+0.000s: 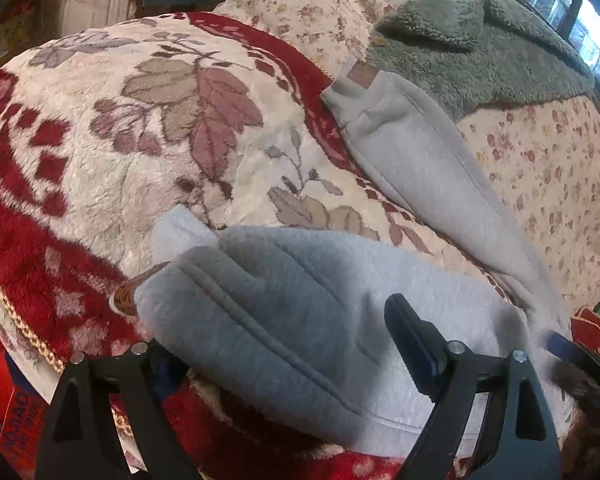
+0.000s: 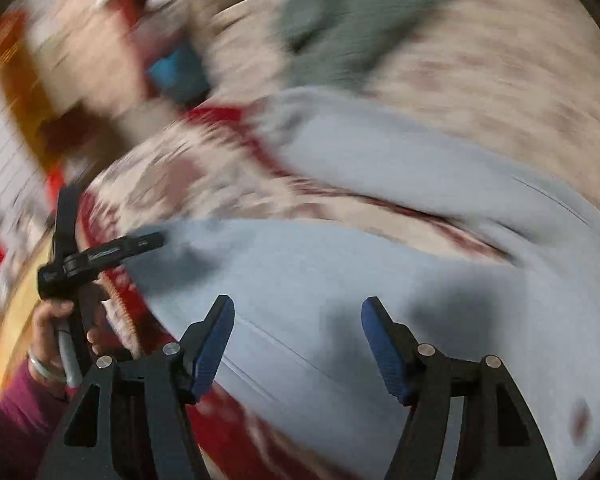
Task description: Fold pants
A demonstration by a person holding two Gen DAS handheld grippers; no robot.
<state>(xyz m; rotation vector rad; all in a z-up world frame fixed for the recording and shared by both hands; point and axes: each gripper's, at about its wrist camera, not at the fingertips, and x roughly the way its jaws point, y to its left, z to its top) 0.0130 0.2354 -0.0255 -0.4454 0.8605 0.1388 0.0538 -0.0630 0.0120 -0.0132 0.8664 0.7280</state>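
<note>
The gray pants (image 1: 300, 300) lie spread on the red floral blanket (image 1: 100, 140), one leg bunched over the left gripper (image 1: 284, 344), grip unclear. The right gripper (image 2: 298, 344) hovers unclenched above them, so the first fold looks underway; next it needs a hem to grab.

The pants (image 1: 300, 300) lie on a blanket (image 1: 120, 140), one leg reaching back onto the quilt (image 1: 540, 168). A fleece top (image 1: 480, 48) lies on the quilt behind that leg.
</note>
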